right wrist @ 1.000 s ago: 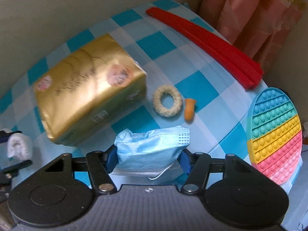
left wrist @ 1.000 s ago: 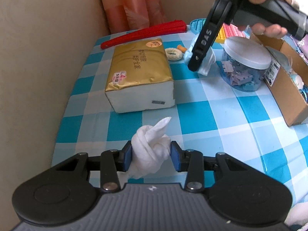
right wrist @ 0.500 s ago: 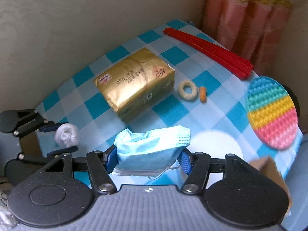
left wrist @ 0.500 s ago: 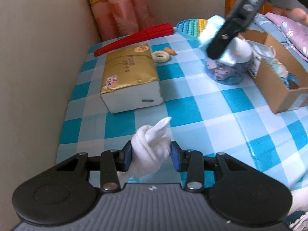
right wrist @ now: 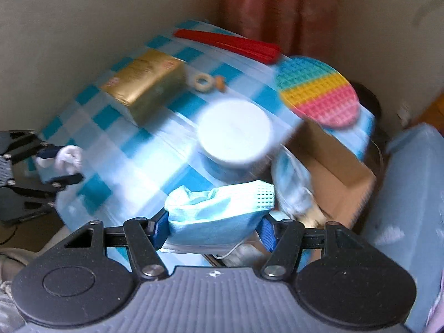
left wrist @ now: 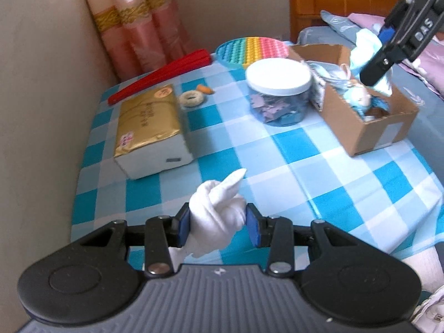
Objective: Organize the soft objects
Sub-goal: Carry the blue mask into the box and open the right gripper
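We are holding a white cloth [left wrist: 215, 216] in the left gripper [left wrist: 217, 223], w/ both blue pads squeezing it tight. The gripper is tilting down at the blue checked table [left wrist: 319, 166], and the cloth is hanging above the near edge, w/ one pointy tip sticking up. It is also showing at the left edge of the right wrist view.

We are gripping a blue face mask [right wrist: 216, 211] in the right gripper [right wrist: 213, 229], clamped on both sides (one ear loop is dangling under it). This gripper is pointing steeply down, above the cardboard box [left wrist: 366, 122] at the table's right side. The box is holding more soft blue things. The picture is blurry here.

Beside the box, a jar w/ a white lid [left wrist: 279, 76] is standing. A gold tissue pack [left wrist: 147, 116] is lying near the wall.
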`<control>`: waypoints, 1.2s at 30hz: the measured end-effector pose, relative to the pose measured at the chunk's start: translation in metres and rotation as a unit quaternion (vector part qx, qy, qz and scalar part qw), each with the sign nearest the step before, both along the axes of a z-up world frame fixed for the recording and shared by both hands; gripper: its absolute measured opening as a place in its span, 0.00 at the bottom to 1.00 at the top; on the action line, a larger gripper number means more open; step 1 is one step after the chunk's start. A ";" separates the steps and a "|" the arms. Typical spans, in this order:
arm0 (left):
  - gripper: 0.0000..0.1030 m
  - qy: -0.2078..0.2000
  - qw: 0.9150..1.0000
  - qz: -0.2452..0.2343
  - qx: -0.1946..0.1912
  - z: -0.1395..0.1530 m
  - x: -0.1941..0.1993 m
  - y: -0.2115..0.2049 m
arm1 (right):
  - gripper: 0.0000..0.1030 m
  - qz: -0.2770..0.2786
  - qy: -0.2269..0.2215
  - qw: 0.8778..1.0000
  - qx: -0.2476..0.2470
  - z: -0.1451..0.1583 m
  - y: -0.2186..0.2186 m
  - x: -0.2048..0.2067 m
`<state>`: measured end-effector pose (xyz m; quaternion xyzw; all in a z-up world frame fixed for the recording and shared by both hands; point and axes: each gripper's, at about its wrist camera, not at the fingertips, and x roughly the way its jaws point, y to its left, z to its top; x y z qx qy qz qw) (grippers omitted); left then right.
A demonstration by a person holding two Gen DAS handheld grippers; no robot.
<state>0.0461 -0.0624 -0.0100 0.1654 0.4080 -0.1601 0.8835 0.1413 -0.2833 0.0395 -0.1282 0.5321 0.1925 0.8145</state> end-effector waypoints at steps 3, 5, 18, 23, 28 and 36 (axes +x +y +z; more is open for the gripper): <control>0.39 -0.002 1.000 -0.008 0.002 0.001 -0.002 -0.007 | 0.66 -0.038 0.012 0.999 0.005 -0.007 -0.021 -0.001; 0.39 -0.002 1.000 -0.013 0.004 0.001 -0.002 -0.010 | 0.67 -0.054 0.016 0.998 0.009 -0.012 -0.029 -0.003; 0.39 0.002 0.999 -0.033 0.014 0.001 0.007 -0.026 | 0.93 -0.099 0.026 0.994 0.026 -0.035 -0.046 0.000; 0.39 0.004 0.999 -0.049 0.012 0.005 0.013 -0.034 | 0.93 -0.100 0.004 0.994 0.038 -0.027 -0.047 -0.012; 0.39 0.011 0.998 -0.067 0.005 0.011 0.019 -0.045 | 0.92 -0.111 -0.033 0.993 0.019 -0.027 -0.047 -0.026; 0.39 0.028 0.994 -0.109 -0.002 0.024 0.030 -0.065 | 0.82 -0.123 -0.051 0.990 0.035 -0.033 -0.050 -0.046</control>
